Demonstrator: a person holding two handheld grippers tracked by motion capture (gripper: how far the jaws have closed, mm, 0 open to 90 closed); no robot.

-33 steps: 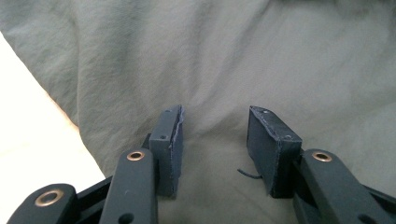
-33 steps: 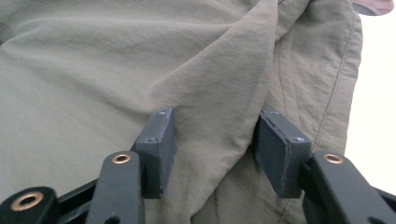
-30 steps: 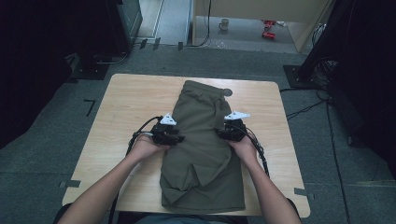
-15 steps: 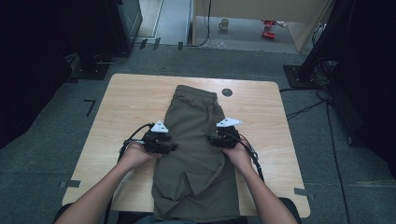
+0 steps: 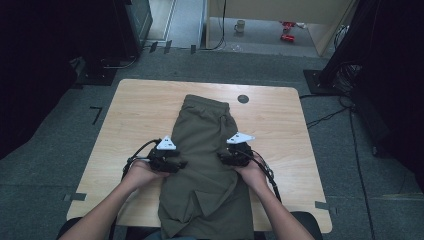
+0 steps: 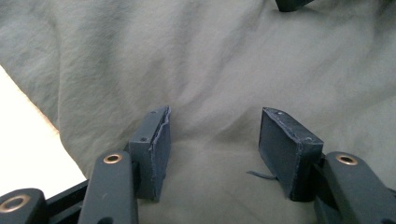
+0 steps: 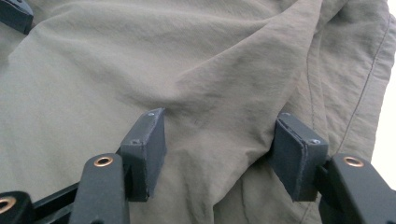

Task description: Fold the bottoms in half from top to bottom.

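Both sets of jaws are just opening and standing apart, left gripper [image 5: 176,165] and right gripper [image 5: 226,159] resting on the olive shorts [image 5: 207,170] lying mid-table [image 5: 135,107], thin, limp, light fabric probably best pinched at a side hem.

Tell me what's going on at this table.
A person works on a pair of olive-green fabric shorts spread lengthwise on the light wooden table. The left gripper and right gripper sit on its two side edges, jaws apart and just opening, cloth lying loose between the pads.
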